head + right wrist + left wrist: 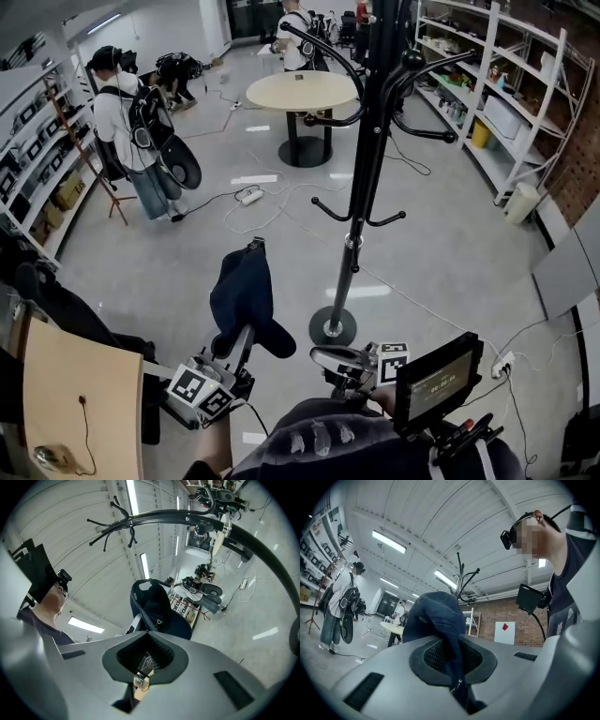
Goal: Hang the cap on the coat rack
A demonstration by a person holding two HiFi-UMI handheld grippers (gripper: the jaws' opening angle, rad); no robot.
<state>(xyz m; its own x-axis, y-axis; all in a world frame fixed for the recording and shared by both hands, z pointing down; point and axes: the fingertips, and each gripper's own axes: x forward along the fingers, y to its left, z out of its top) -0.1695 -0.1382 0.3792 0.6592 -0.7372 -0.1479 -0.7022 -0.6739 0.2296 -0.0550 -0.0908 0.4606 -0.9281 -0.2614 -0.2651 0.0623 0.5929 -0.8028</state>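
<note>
a: where's the cap (242, 291) sitting?

b: up in the air, left of the coat rack (361, 187) and apart from it. the left gripper (242, 339) carries it from below. in the head view the cloth covers the jaw tips, so the hold doesn't show there.

a: and from the left gripper's own view?

b: there the left gripper (457, 667) has its jaws pinched almost fully together on a fold of the dark blue cap (436, 616). the fabric runs down into the slot and bulges up above it. the rack's hooks (464, 581) poke out just over the cap, far behind it.

a: the right gripper (323, 356)?

b: low and near, close to the rack's round base (333, 328); its far end is hard to pick out against the person's dark clothing. its own view shows the right gripper (145, 639) with jaws drawn together. a small dark tag (143, 660) with a clear clip shows in the slot, and i can't tell what it belongs to. beyond the jaws sits the cap (157, 611), and the rack's pole (168, 515) arcs across the top.

a: anything cut off?

b: the rack's top runs out of the head view's upper edge. a screen (436, 380) blocks the near right floor.
</note>
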